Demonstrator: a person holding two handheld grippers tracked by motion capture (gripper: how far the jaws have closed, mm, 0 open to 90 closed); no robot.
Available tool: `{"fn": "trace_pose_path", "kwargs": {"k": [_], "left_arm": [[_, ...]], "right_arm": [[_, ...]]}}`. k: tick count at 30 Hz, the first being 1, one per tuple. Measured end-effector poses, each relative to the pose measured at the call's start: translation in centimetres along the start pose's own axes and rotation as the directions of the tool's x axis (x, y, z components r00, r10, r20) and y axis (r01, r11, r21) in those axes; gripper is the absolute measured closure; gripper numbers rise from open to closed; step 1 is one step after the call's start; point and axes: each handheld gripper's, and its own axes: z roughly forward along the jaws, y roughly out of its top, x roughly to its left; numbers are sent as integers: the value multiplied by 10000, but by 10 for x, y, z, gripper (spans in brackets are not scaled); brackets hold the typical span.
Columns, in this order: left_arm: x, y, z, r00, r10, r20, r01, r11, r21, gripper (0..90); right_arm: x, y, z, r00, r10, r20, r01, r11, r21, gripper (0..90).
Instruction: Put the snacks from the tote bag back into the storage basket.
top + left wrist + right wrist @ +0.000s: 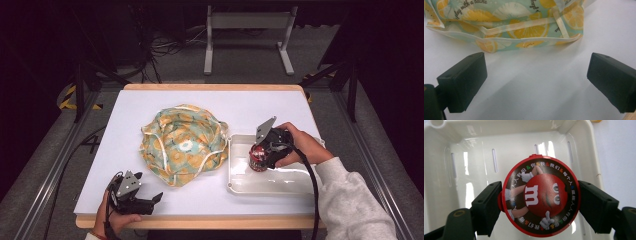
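Right gripper (537,202) clamped on red candy tin (541,196) inside white tray (240,184) at table's 4 o'clock, left gripper (536,80) jaws apart at 7 o'clock, near crumpled lemon-print bag (182,142) at centre

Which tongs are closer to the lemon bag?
Left. The left tongs sit open on the table just in front of the bag, not touching it. The right tongs are over in the tray, holding the can.

Bright table (150,195), dark surroundings, tray (584,142) glare
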Motion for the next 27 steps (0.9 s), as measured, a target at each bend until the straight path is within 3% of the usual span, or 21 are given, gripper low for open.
{"fn": "trace_pose_path", "kwargs": {"k": [27], "left_arm": [[-1, 1, 0, 10000, 44, -14, -44, 10000, -7, 36]], "right_arm": [[2, -5, -1, 10000, -64, 28, 63, 9998, 196, 236]]}}
